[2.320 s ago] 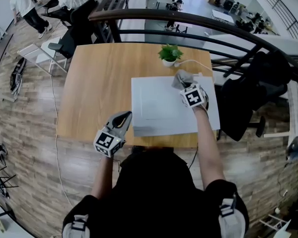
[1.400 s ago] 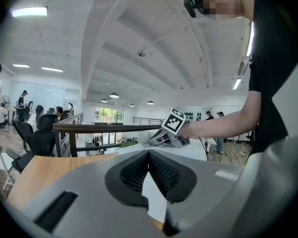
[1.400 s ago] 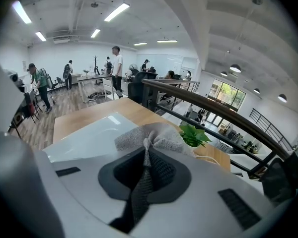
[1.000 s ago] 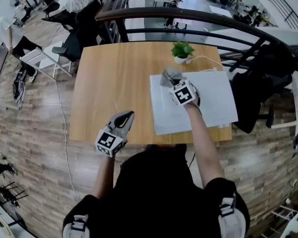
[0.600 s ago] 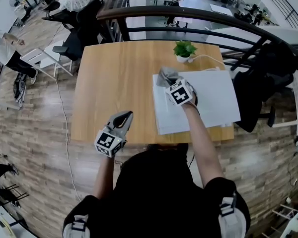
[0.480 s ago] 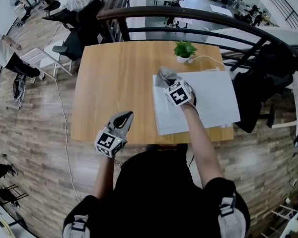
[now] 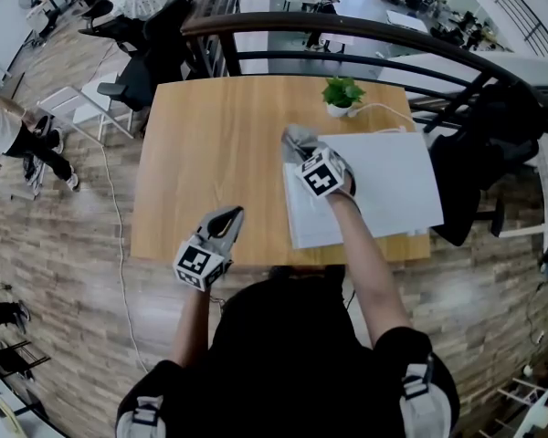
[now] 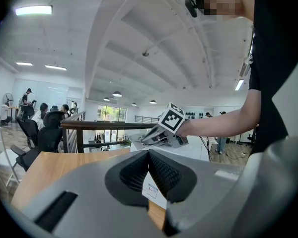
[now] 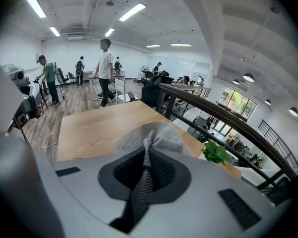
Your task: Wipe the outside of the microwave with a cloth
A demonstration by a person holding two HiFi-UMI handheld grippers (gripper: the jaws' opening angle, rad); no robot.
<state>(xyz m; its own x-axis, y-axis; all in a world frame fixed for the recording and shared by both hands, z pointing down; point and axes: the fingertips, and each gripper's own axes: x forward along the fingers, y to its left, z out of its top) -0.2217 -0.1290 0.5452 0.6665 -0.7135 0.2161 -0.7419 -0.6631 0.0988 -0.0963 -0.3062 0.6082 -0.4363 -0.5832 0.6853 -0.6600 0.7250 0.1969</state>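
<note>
Slid to left edge of boxy white microwave (image 7: pixel 384 181): right gripper (image 7: pixel 303 153) clamped on crumpled grey cloth (image 7: pixel 295 139). Left gripper (image 7: pixel 221 219) beside microwave, jaws together, empty. Best kept pressed flat through the stroke.

Microwave (image 7: pixel 384 185) on table's (image 7: pixel 210 162) right; cloth (image 7: pixel 297 140) on its left edge; plant (image 7: pixel 342 91) seemingly behind.

Grey cloth (image 7: pixel 297 140), white microwave (image 7: pixel 393 185), honey-brown wood-grain table (image 7: pixel 210 153) — green-leaved plant (image 7: pixel 341 89).
</note>
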